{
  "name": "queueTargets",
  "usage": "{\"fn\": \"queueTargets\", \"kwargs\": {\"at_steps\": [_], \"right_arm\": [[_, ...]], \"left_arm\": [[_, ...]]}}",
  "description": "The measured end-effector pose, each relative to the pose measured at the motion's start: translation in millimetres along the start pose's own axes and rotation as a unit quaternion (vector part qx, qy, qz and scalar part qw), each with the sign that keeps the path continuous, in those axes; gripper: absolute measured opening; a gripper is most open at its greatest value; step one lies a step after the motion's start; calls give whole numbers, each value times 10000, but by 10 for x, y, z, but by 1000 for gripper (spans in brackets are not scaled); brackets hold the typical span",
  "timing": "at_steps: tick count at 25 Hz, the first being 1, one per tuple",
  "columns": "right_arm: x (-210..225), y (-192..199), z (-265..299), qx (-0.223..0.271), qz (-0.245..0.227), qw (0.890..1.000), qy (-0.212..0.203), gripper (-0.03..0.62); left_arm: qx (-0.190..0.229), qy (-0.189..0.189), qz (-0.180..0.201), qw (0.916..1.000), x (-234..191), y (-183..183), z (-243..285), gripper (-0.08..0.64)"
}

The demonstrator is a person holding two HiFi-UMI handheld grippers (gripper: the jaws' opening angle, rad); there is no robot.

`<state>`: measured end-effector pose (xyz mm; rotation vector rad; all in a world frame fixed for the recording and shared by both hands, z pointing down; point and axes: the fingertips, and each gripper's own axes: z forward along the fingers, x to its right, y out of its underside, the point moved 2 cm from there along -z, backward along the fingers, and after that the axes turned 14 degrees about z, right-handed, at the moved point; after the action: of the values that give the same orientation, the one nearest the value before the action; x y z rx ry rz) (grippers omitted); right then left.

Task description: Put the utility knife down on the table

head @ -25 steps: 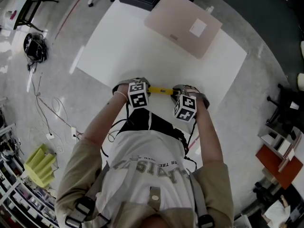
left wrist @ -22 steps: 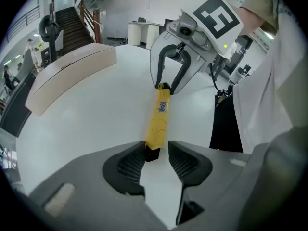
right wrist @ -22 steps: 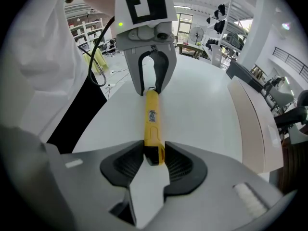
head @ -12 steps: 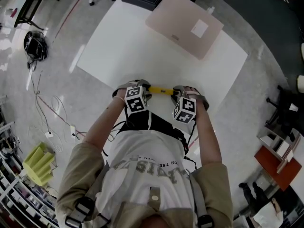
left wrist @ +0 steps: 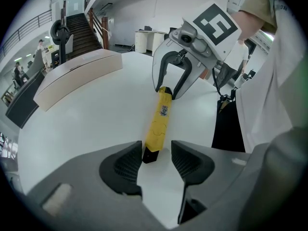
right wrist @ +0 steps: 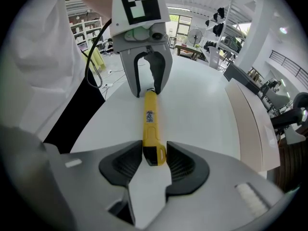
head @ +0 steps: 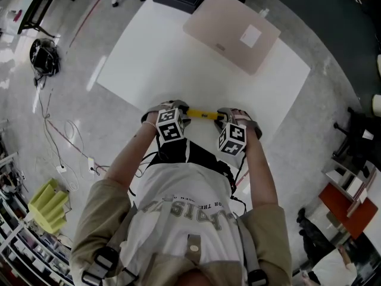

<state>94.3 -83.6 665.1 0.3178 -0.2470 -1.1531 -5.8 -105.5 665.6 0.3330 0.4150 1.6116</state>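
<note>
Jaws of your left gripper, left gripper view: wide apart, having just been opening, gripping nothing. The black end of the long yellow plastic utility knife sits between them, just beside the left-hand pad and clear of the other. The knife lies flat on the white surface. Its far end sits between the jaws of your right gripper.

Right gripper view: jaws narrowly parted, having just been opening. The knife's yellow end lies between them, a pad just beside each flank, not clamped. The knife runs straight away to your left gripper opposite.

Head view: you hold both grippers side by side at the near edge of the surface. The knife lies crosswise between them. A flat beige rectangular box rests at the far side, well apart from the knife.
</note>
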Motion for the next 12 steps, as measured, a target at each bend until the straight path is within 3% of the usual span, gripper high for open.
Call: {"fn": "queueTargets", "kwargs": {"at_steps": [12], "right_arm": [[-2, -7, -34, 80, 194, 9998, -42, 158]], "left_arm": [[151, 94, -223, 9996, 3, 16, -23, 198]]}}
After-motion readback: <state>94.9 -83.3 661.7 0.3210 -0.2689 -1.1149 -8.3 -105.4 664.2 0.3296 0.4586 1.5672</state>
